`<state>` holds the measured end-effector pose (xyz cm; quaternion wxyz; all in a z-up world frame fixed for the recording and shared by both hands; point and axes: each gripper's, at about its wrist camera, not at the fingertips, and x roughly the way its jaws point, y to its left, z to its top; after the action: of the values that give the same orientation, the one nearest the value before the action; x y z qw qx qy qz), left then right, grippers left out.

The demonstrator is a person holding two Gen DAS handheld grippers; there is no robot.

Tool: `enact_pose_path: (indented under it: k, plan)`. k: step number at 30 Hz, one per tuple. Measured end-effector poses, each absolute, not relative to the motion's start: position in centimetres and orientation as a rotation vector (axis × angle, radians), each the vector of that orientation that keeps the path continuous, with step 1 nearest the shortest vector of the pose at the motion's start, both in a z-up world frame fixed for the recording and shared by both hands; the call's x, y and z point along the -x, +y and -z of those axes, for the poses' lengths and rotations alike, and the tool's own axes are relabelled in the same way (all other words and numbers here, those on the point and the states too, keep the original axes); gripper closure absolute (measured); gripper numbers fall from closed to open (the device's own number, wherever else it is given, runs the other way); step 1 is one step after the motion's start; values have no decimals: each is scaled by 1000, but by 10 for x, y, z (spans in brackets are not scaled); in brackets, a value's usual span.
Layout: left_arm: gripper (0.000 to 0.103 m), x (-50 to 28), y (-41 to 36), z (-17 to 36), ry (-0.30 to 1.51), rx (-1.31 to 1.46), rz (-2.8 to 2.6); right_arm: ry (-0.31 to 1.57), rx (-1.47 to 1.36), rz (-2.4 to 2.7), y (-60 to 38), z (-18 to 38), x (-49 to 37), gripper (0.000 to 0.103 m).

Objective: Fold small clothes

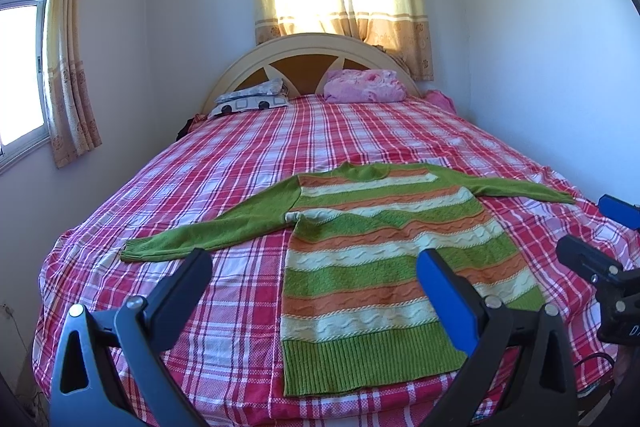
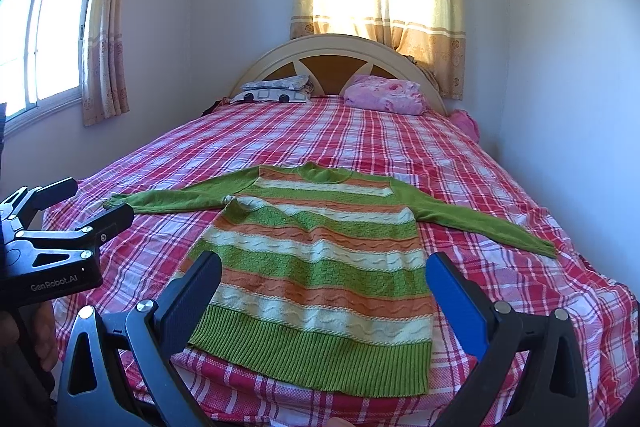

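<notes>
A small knit sweater with green, orange and cream stripes lies flat on the bed, hem toward me, both green sleeves spread out to the sides. My left gripper hovers open above the sweater's lower left part, holding nothing. My right gripper hovers open over the hem end, also with nothing in it. The right gripper shows at the right edge of the left wrist view. At the left edge of the right wrist view, the left gripper appears with a hand below it.
The bed has a red and white plaid cover. Two pillows and a pink blanket lie by the headboard. Walls stand close on both sides, with curtained windows at the left and behind the headboard.
</notes>
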<state>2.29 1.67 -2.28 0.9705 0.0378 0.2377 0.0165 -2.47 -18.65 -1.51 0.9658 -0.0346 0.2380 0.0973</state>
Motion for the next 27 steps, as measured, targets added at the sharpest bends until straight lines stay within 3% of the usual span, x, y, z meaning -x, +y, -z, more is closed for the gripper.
enact_pose_path:
  k: [27]
  plan:
    - [0,-179,-16,96,652,-238,-35,693,-85,-16,-301,102,-142,1]
